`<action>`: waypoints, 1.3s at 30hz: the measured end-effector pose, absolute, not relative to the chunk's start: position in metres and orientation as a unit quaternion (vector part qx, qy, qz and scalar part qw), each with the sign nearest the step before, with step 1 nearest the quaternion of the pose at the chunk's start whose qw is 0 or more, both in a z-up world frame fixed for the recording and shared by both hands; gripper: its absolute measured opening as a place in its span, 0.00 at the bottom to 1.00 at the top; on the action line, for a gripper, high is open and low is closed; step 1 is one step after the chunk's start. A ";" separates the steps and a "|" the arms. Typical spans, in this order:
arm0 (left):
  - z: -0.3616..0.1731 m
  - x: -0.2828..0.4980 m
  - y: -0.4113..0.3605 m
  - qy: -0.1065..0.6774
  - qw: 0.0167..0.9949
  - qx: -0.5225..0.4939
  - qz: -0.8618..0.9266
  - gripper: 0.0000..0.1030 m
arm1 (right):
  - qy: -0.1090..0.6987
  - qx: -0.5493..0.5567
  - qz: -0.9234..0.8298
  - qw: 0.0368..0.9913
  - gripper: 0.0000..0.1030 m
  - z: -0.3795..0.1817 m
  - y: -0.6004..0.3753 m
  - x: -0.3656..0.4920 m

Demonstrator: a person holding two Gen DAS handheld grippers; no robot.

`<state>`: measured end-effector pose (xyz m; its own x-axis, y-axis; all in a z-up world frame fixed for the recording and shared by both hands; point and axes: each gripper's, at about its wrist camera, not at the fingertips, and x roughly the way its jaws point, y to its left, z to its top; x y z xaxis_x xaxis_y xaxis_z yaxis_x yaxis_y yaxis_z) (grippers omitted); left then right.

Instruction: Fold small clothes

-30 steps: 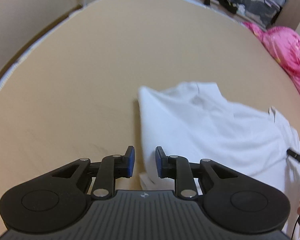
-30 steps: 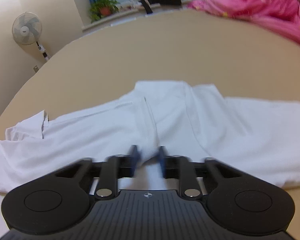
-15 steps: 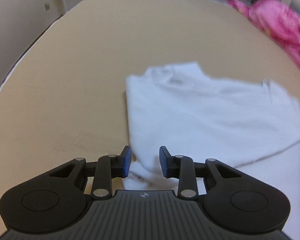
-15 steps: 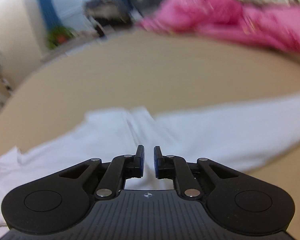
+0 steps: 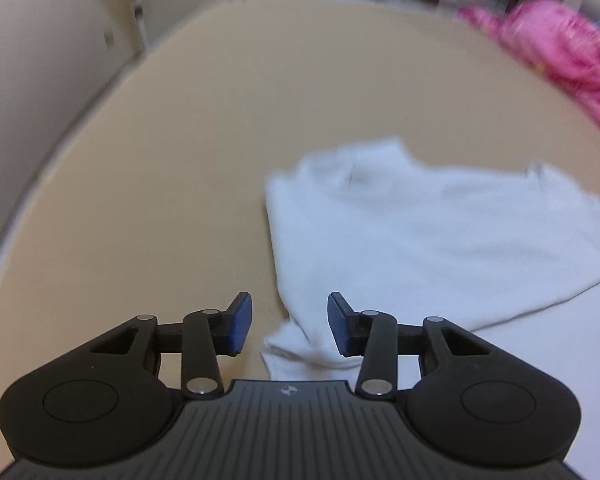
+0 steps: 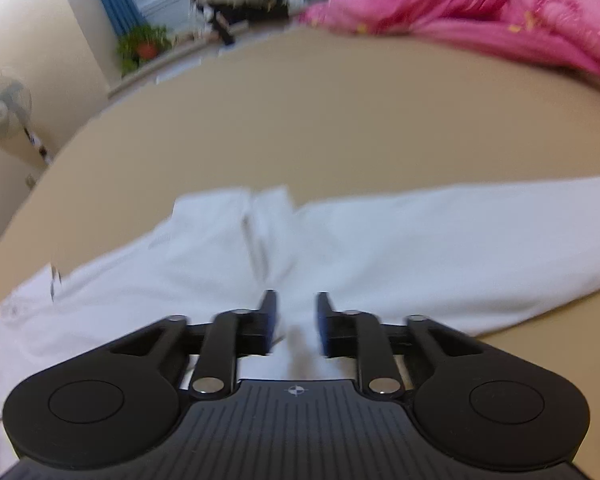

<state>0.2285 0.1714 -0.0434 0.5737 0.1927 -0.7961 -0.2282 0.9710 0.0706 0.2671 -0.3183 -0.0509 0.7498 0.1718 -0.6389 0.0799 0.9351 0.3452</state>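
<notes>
A: Left gripper (image 5: 290, 322) status?
B: Jaws spread, empty, held low over the shirt (image 5: 420, 240); a folded corner lies between the fingers.

A: Right gripper (image 6: 296, 322)?
B: Jaws apart, holding nothing, level above the shirt spread ahead on the tan surface (image 6: 340, 120).

2 low wrist views (shared garment (image 5: 420, 232))

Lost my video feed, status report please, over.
Left gripper open, empty, at white shirt edge. Right gripper open over shirt. Pink blanket far off, nothing blocking.
</notes>
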 end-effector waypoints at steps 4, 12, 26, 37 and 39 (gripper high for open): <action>0.005 0.180 0.164 0.386 0.915 0.000 0.117 0.48 | 0.332 0.201 0.004 0.921 0.32 -0.043 -0.368 0.257; -0.020 0.094 0.149 0.353 0.924 0.034 0.141 0.65 | 0.299 0.271 -0.083 0.911 0.32 -0.069 -0.485 0.234; -0.055 0.134 0.127 0.357 0.913 0.122 0.157 0.65 | 0.247 0.406 -0.290 0.831 0.03 -0.148 -0.627 0.243; -0.032 0.126 0.161 0.341 0.922 0.042 0.179 0.65 | 0.129 0.228 -0.200 0.944 0.03 -0.027 -0.475 0.285; -0.028 0.121 0.170 0.344 0.920 0.019 0.186 0.65 | 0.097 0.197 -0.104 0.970 0.03 0.007 -0.396 0.290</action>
<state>0.1214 0.1698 -0.0278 0.6940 0.3557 -0.6260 -0.3289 0.9301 0.1638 0.2902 -0.3956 0.0073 0.9598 -0.1627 -0.2286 0.2390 0.9010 0.3621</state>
